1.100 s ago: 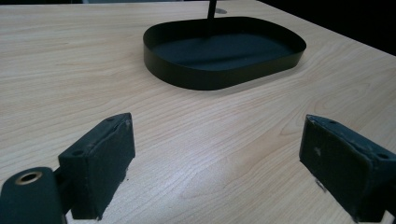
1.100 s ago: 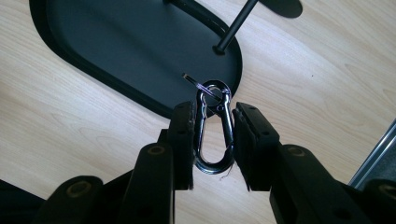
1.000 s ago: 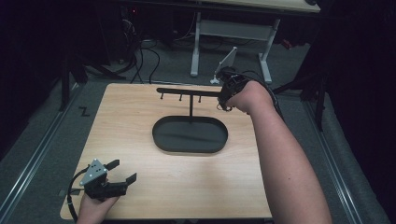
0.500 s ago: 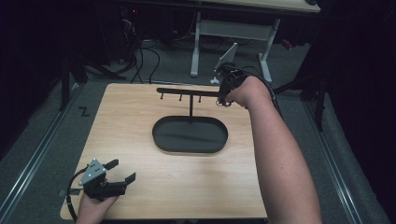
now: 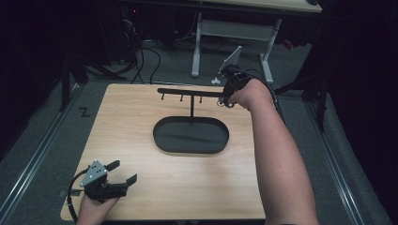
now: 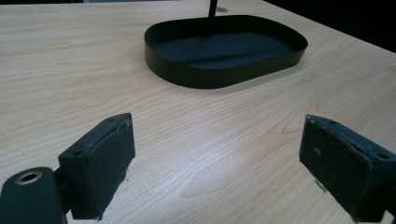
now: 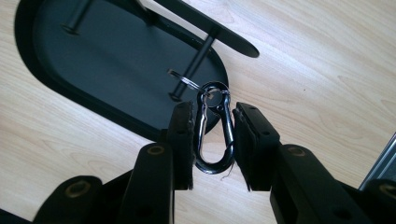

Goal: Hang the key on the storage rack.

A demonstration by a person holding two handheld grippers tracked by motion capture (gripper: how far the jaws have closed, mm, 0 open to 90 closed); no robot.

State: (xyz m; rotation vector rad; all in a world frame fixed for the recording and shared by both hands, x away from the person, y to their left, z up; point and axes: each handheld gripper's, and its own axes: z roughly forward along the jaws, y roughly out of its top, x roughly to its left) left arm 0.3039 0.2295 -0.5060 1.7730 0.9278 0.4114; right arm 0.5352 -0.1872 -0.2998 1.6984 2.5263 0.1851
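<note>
The right gripper (image 5: 224,99) is reaching over the far right part of the wooden surface (image 5: 141,126), its jaws closing on a silver carabiner (image 7: 213,135) whose key ring (image 7: 183,79) is sitting on a peg of the black rack (image 5: 187,93) above the oval tray (image 6: 224,79). The left gripper (image 5: 121,174) is hovering near the surface's near left edge with its jaws spread wide, and bare wood is lying open between it and the tray.
</note>
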